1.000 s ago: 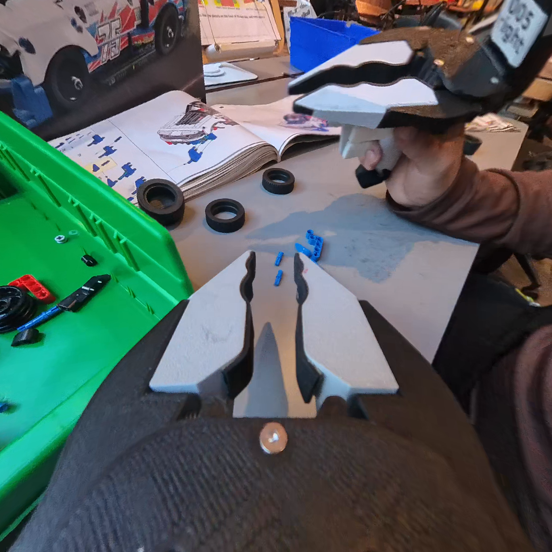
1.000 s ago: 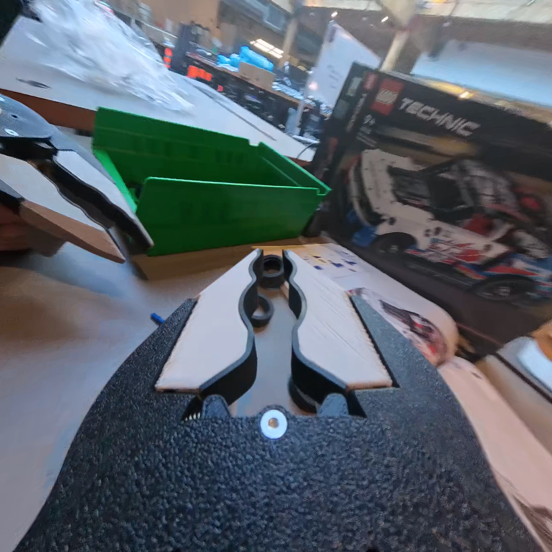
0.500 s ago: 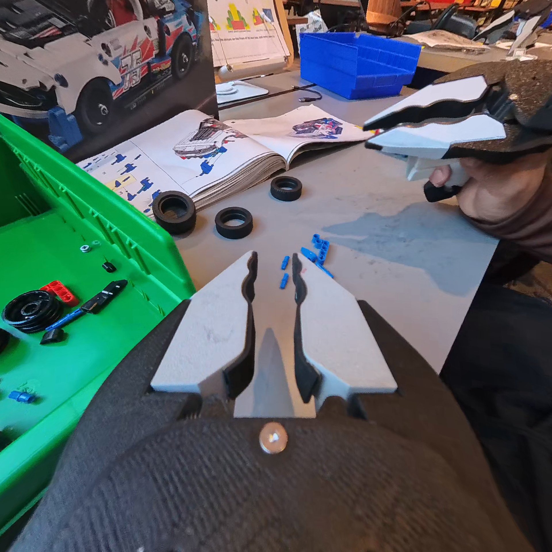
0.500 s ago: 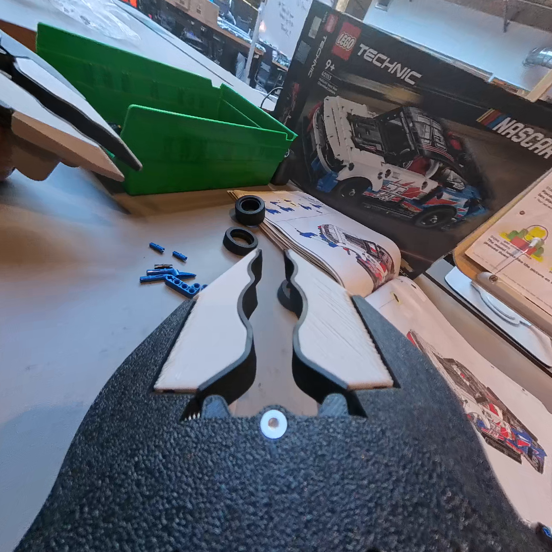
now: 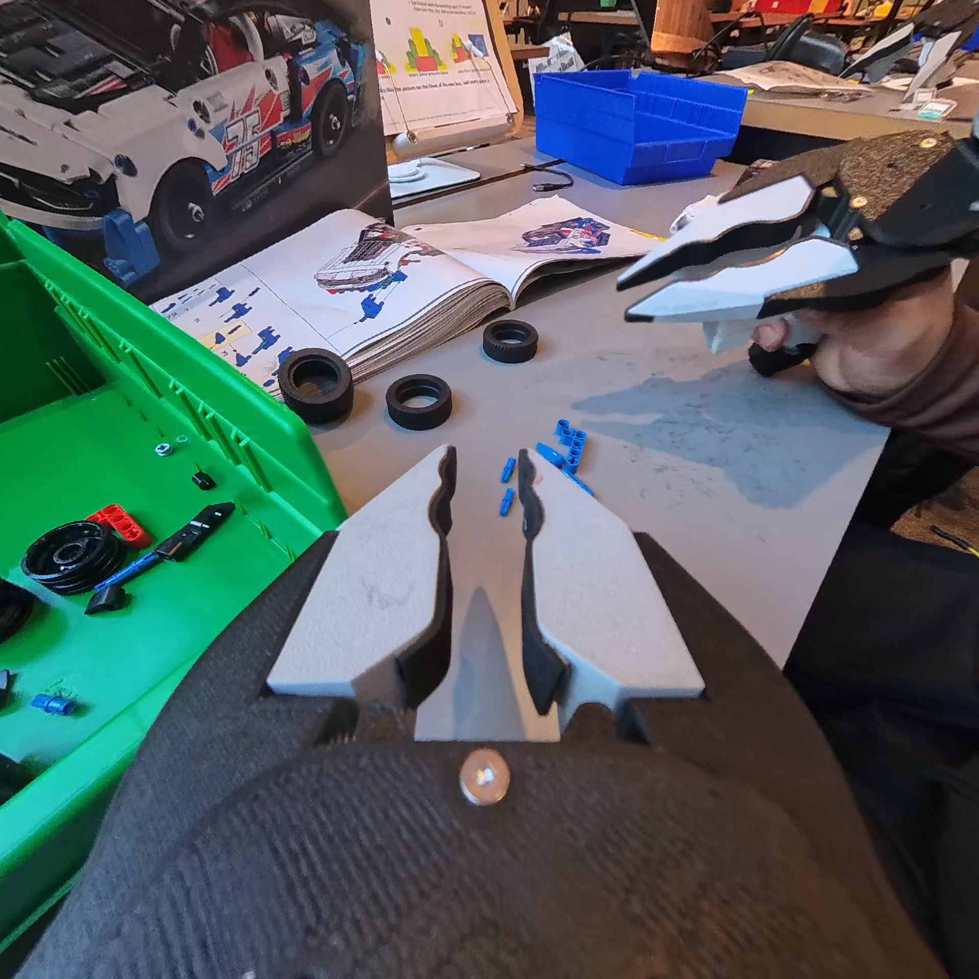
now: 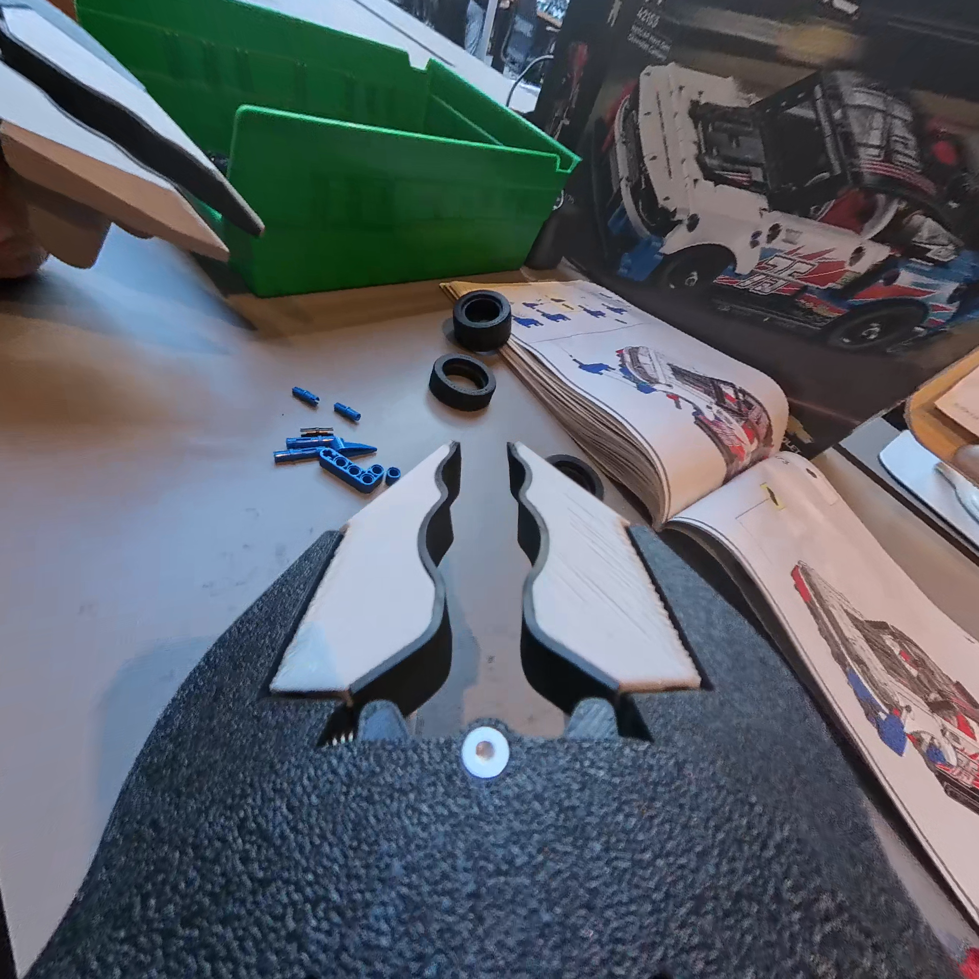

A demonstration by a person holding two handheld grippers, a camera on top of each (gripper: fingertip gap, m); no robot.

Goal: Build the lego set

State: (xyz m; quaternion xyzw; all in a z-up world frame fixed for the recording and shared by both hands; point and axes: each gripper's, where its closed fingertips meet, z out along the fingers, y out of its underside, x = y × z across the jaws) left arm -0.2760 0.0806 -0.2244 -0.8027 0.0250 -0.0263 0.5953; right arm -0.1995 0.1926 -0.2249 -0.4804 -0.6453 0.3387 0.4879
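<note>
1. Left wrist view: grey desk point(image 5: 688, 477) carries everything; a green bin point(image 5: 222, 424) stands at its left, tilted open toward the camera.
2. Lego set box point(image 5: 159, 132) stands upright behind the bin, car picture facing forward.
3. Instruction booklet point(image 5: 397, 281) lies open in front of the box; a blue bin point(image 5: 635, 127) sits farther back.
4. Left gripper point(image 5: 486, 455) hovers above the desk, fingers a narrow gap apart, nothing between them.
5. Right gripper point(image 5: 628, 299) is held in a hand point(image 5: 869, 355) at the right, above the desk, its fingers narrowly parted and empty. In the right wrist view, right gripper point(image 6: 483, 450) points at bare desk between the blue parts and the booklet.
6. Three black tyres point(image 5: 418, 401) lie on the desk along the booklet's near edge; the leftmost leans on the pages.
7. Inside the bin: a black wheel rim point(image 5: 71, 556), a red beam point(image 5: 119, 522) and other small parts.
8. Blue lego pieces point(image 5: 569, 442) sit clustered just beyond the left fingertips; two blue pins point(image 5: 507, 484) lie apart, seen in the gap between the fingers.
</note>
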